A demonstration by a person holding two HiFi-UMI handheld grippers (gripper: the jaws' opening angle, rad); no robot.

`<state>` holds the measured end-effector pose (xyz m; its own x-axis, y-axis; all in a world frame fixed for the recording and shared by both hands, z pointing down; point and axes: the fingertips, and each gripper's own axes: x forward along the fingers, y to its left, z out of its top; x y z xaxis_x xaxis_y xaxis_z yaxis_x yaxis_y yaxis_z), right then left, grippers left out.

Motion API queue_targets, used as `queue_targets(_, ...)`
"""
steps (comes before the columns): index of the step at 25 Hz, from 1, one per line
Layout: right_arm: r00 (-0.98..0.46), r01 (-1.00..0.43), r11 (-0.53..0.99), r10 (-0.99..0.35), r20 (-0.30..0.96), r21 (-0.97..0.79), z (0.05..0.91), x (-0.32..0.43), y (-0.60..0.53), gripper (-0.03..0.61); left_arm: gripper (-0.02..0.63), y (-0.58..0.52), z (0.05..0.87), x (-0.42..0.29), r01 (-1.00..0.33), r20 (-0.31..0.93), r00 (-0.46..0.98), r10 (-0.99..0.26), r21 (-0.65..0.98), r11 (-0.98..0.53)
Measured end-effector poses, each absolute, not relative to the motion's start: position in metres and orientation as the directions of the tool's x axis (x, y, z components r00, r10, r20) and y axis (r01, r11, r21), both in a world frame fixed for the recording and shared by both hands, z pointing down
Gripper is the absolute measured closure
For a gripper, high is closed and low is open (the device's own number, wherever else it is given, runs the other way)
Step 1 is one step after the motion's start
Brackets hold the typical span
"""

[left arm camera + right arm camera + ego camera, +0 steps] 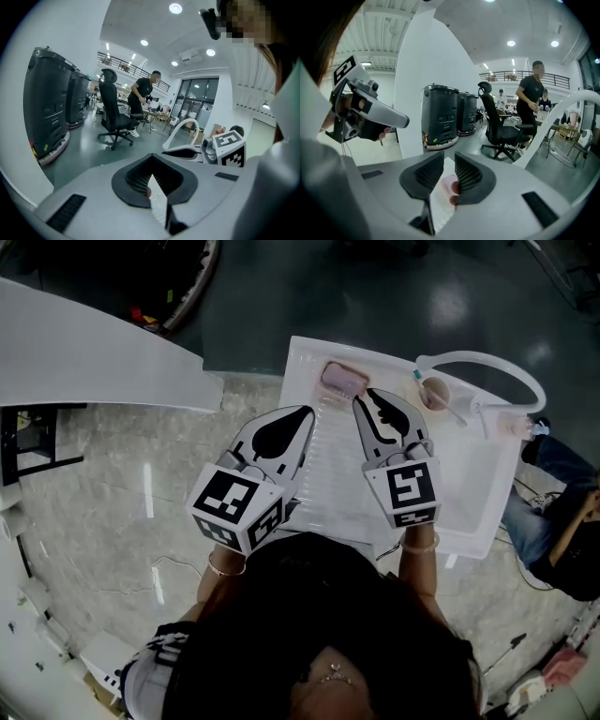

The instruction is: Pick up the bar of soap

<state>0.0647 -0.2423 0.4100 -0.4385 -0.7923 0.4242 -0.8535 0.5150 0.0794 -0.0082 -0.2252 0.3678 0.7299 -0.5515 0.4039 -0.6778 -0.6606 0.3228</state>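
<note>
Just beside the soap (pixel 344 381), the right tool (pixel 366 396) tilts down, slightly spread; the left tool (pixel 307 412) is closed.

White tray (pixel 473 493), marble counter (pixel 112 493), black office chair (pixel 112 119)

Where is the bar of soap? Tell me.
In the head view, the bar of soap lies at the white tray's far left corner, just beyond the right gripper's tips.
</note>
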Motion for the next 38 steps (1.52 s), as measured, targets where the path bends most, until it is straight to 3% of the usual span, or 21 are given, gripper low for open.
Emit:
queue_targets(16,-0.411,-0.781,0.606,-0.677,0.610,0.147,0.487,0.059,-0.273,0.474,0.614,-0.252,0.391,-0.027,-0.710,0.442,0.700,-0.561,0.337,-0.619)
queue_targets(38,-0.376,-0.676,0.731,-0.446,0.812,0.089,0.580,0.055,-0.296,0.390,0.615,-0.267,0.412,-0.039,-0.741,0.481,0.666,-0.570,0.342,-0.578)
